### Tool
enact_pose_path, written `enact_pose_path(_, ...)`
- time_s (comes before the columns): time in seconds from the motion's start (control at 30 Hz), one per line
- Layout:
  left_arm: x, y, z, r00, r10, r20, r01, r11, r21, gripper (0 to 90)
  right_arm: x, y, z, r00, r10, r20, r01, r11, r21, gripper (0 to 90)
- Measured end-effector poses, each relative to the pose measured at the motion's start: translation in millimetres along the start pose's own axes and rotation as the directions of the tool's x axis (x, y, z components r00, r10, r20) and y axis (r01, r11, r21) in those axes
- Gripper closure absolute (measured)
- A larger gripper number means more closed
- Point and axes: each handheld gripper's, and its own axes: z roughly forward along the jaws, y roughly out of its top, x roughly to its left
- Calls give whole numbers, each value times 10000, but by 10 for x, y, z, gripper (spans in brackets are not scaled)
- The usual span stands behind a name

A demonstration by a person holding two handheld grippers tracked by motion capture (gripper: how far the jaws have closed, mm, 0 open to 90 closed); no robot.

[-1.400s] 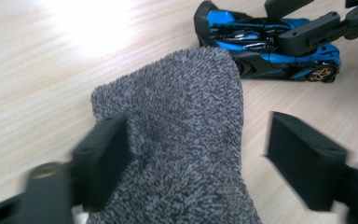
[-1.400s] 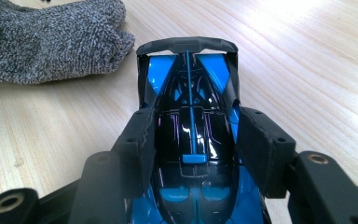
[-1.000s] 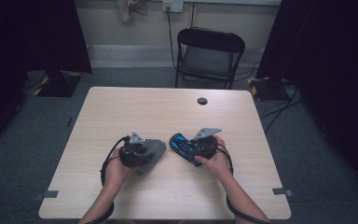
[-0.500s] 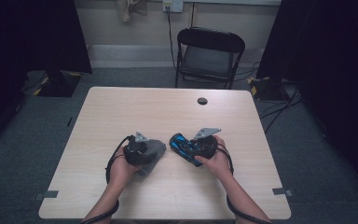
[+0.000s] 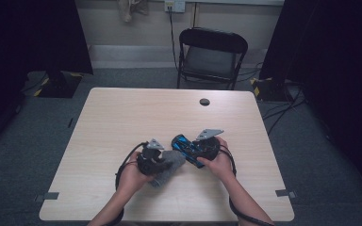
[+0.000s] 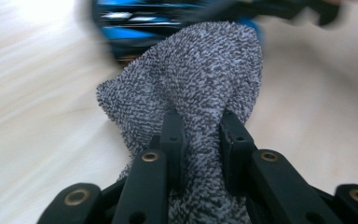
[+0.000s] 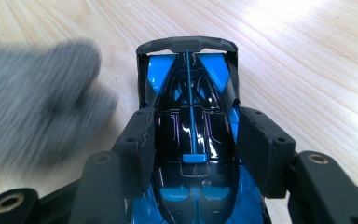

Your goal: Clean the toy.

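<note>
A blue and black toy race car [image 7: 189, 126] sits between the jaws of my right gripper [image 7: 193, 140], which is shut on its body; its rear wing points away from the camera. In the high view the car [image 5: 183, 143] is held just above the table [image 5: 122, 117], right of centre. My left gripper [image 6: 199, 140] is shut on a grey terry cloth [image 6: 200, 79]. The cloth [image 5: 169, 162] hangs from that gripper [image 5: 162, 162] and reaches to the car's side. The cloth [image 7: 32, 116] appears blurred at the left of the right gripper view.
A small black disc [image 5: 204, 101] lies near the table's far edge. A black folding chair [image 5: 209, 54] stands behind the table. Cables trail from both grippers along the person's forearms. Bare tabletop lies to the left and beyond the hands.
My left gripper with the cloth has moved right, toward the car. The right gripper and car have stayed nearly still.
</note>
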Motion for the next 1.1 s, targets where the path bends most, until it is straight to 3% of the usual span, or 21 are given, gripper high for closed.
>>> enact_pose_path(0.07,-145,8,65,9982,455,398,-466,9986,254,751,1,0,-1,10000,14,4,-14,10000,7,482)
enact_pose_path(0.17,-324,39,166,9878,1236,946,-1292,9901,555,755,2,2,-3,10000,20,7,-20,10000,30,482)
enact_pose_path(0.23,-403,62,239,9855,1353,1026,-1407,9889,471,755,3,0,-3,10000,22,8,-22,10000,20,482)
enact_pose_path(0.33,-468,121,338,9771,1650,1342,-1737,9832,566,755,2,-1,-4,10000,19,8,-19,10000,17,482)
enact_pose_path(0.43,-503,174,459,9751,1914,1124,-2007,9765,780,755,0,-4,-7,10000,32,-9,-32,10000,12,482)
enact_pose_path(0.47,-508,177,496,9793,1682,1125,-1753,9829,569,755,0,-4,-8,10000,33,-7,-33,10000,22,482)
enact_pose_path(0.6,-418,239,549,9886,1212,897,-1283,9887,778,755,3,-7,-12,10000,11,32,-11,10000,22,483)
enact_pose_path(0.73,-346,247,537,9924,1054,633,-1098,9914,711,756,3,-9,-11,10000,15,36,-15,10000,7,482)
enact_pose_path(0.9,-215,235,496,9983,480,322,-500,9967,635,759,8,-15,-20,10000,-9,50,9,10000,8,483)
enact_pose_path(1.1,-114,225,471,9998,184,77,-187,9987,477,760,9,-18,-20,10000,0,59,0,10000,-20,483)
